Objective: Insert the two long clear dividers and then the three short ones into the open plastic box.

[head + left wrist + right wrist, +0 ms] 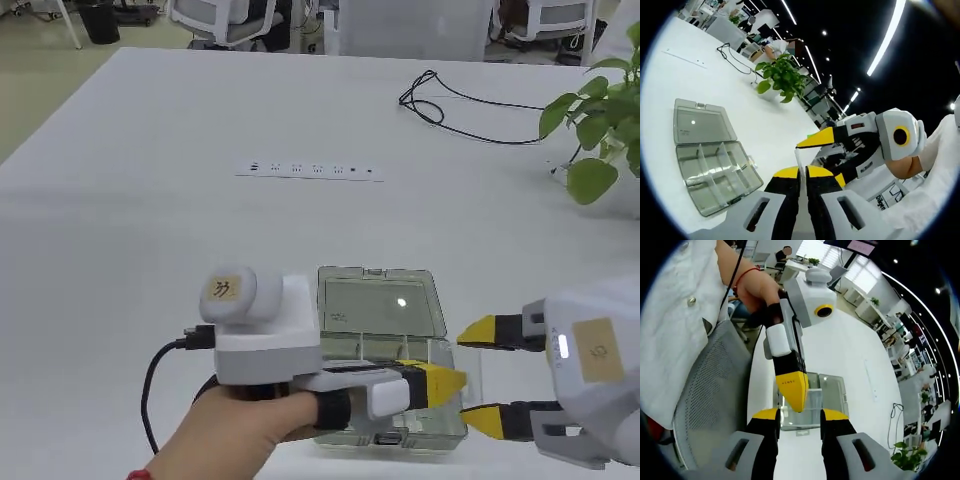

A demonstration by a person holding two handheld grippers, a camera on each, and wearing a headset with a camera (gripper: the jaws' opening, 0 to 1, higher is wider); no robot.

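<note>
**We hold one clear divider above the open box**

Nearest to us, in front of the box, our hand [240,430] grips the left tool [802,172], whose yellow jaws are pinched shut on a thin clear divider [797,159]. It stands upright over the right end of the box [380,300]. Just right of the box, the right tool [476,375] has its jaws spread wide and holds nothing. They sit close to the divider, though we cannot tell whether they touch it. The box lies on the white counter [180,220] with its lid folded flat on the far side. Other dividers [705,165] already stand in its tray, splitting it into compartments. Beyond the box lies a white power strip [310,170], farther back and to the right a looped black cable [450,105], and far right of the box a leafy plant [600,140].
</note>
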